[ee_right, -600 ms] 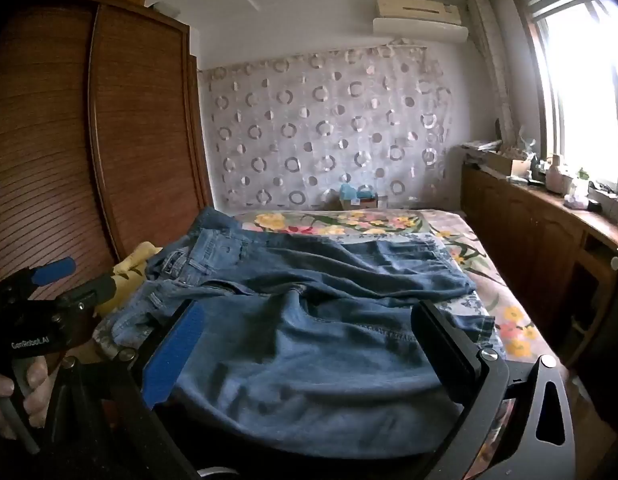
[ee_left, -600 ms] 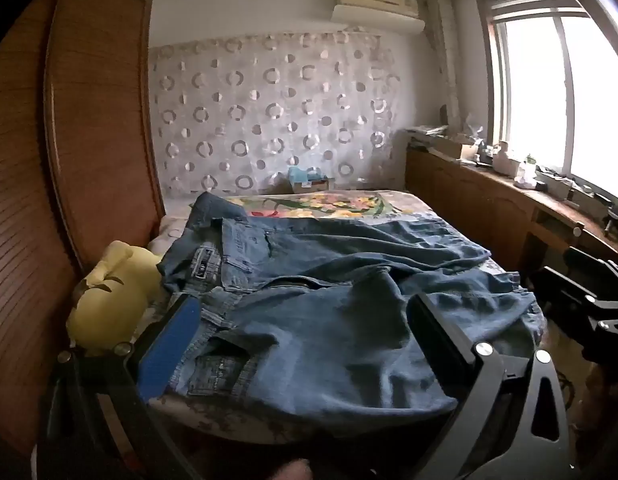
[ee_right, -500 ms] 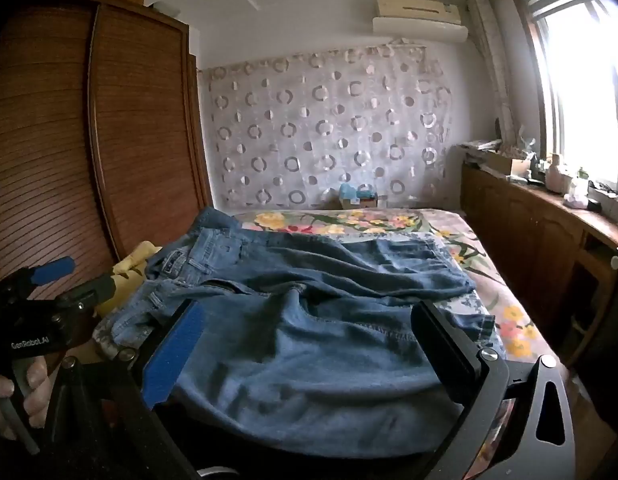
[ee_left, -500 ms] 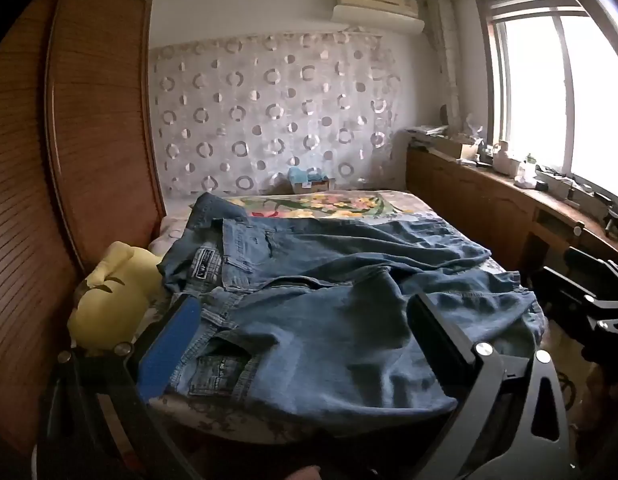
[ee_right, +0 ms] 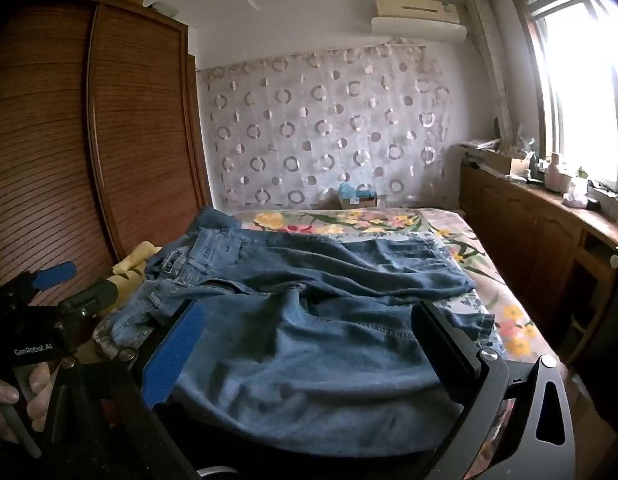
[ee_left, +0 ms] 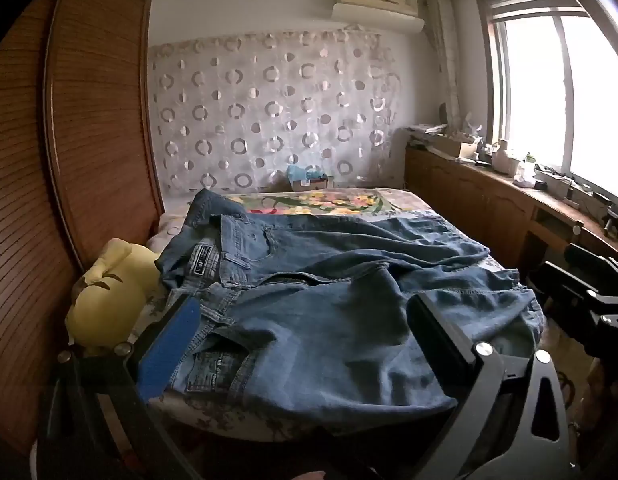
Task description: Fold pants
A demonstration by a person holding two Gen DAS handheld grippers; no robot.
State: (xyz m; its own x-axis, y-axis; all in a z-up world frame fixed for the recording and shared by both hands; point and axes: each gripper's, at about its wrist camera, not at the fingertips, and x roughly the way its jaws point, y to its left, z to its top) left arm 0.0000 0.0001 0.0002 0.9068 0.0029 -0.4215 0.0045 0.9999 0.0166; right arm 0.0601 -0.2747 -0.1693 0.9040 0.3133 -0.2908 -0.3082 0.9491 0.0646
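The jeans (ee_right: 309, 340) run under the right tool's (ee_right: 305, 352) frame, near hem hidden.

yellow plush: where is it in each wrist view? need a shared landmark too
Left wrist: plush at lower left, beside the jeans' waistband, by the wardrobe.
Right wrist: plush at left of centre, partly hidden behind the left gripper.
Shared landmark: air conditioner above the curtain.

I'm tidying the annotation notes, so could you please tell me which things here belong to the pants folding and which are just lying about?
Belongs to the job:
- jeans, spread unfolded
- bed beneath them
- left tool, open
- right tool, open

Just lying about:
- yellow plush toy beside the jeans
- small box at the bed's far end
- clutter on the window counter
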